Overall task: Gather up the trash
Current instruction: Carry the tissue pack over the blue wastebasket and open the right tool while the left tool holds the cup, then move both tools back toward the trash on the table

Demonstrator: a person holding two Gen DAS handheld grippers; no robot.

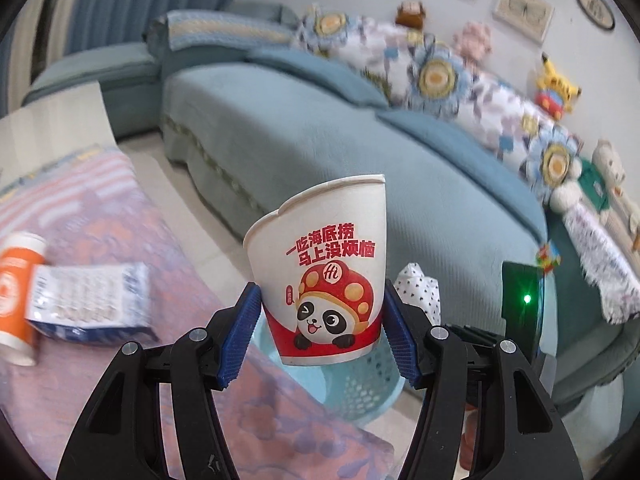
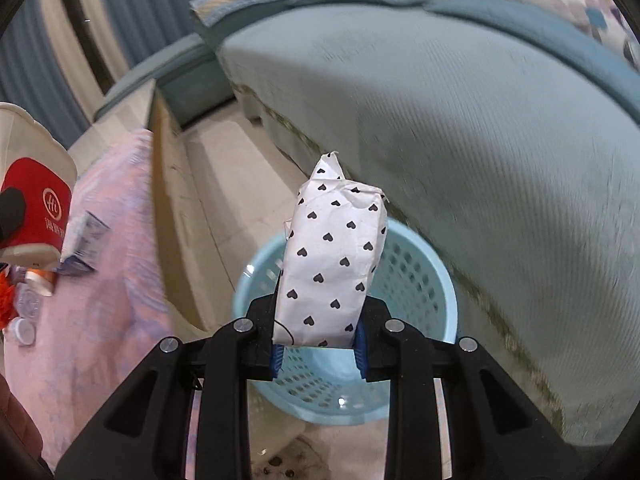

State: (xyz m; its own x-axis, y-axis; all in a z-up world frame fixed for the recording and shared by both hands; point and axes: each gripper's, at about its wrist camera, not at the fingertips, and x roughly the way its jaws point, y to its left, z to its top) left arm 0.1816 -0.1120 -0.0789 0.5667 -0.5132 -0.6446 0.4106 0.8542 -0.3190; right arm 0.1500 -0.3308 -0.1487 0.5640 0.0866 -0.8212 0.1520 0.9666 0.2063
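Note:
My left gripper (image 1: pixel 320 332) is shut on a white and red paper cup with a panda print (image 1: pixel 324 272), held upright in the air above the rim of a light blue mesh bin (image 1: pixel 360 396). My right gripper (image 2: pixel 318 352) is shut on a white paper packet with black hearts (image 2: pixel 332 256), held directly over the same bin (image 2: pixel 416 280). The packet also shows in the left wrist view (image 1: pixel 420 288), just right of the cup. The cup shows at the left edge of the right wrist view (image 2: pixel 36 200).
A table with a pink patterned cloth (image 1: pixel 120 240) stands left of the bin. On it lie an orange bottle (image 1: pixel 16 300) and a blue and white packet (image 1: pixel 92 304). A blue sofa (image 1: pixel 320 128) with cushions and plush toys runs behind the bin.

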